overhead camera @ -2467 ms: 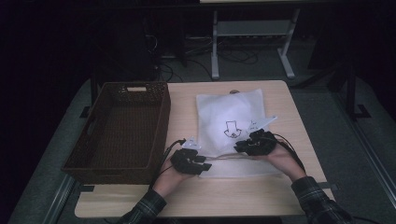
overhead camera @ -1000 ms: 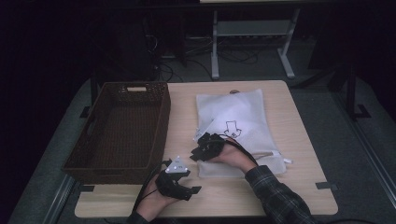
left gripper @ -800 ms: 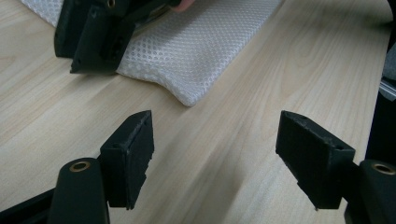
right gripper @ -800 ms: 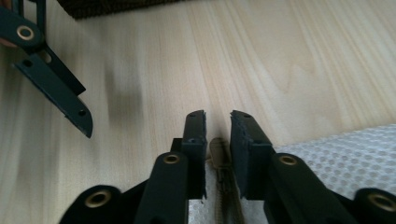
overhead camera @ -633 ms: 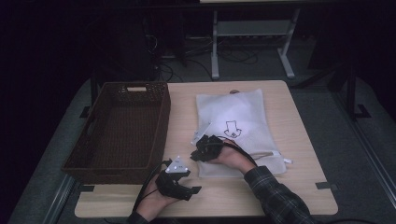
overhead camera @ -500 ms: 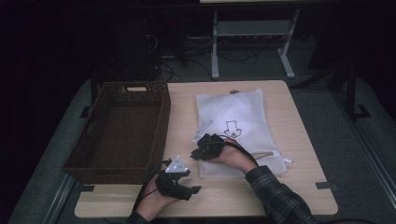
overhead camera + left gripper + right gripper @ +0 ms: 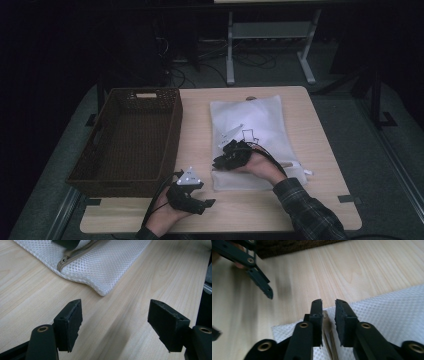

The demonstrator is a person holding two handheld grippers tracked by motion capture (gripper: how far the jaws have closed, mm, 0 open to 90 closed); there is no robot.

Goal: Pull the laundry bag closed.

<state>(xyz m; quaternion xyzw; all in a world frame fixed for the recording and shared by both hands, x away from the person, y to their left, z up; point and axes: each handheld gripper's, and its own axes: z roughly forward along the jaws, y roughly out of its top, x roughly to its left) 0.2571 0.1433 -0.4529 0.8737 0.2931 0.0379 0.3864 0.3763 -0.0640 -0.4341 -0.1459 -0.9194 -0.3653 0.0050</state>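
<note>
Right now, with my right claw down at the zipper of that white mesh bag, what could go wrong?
The right claw straddles the beige zipper with a narrow gap, so the tab may slip out when pulled. The left claw is open above bare table, not pinning the mesh bag, so the bag could slide or bunch.

Zipper half hidden
My right gripper [image 7: 328, 306] covers the zipper [image 7: 327, 333]; the bag [image 7: 105, 267] runs off my left view's top.

White mesh cloth bag [image 7: 105, 267], beige fabric zipper tape [image 7: 75, 255]; matt light wood-grain table [image 7: 32, 295]; dark woven wicker basket [image 7: 131, 137]; matt black jaw pads.
</note>
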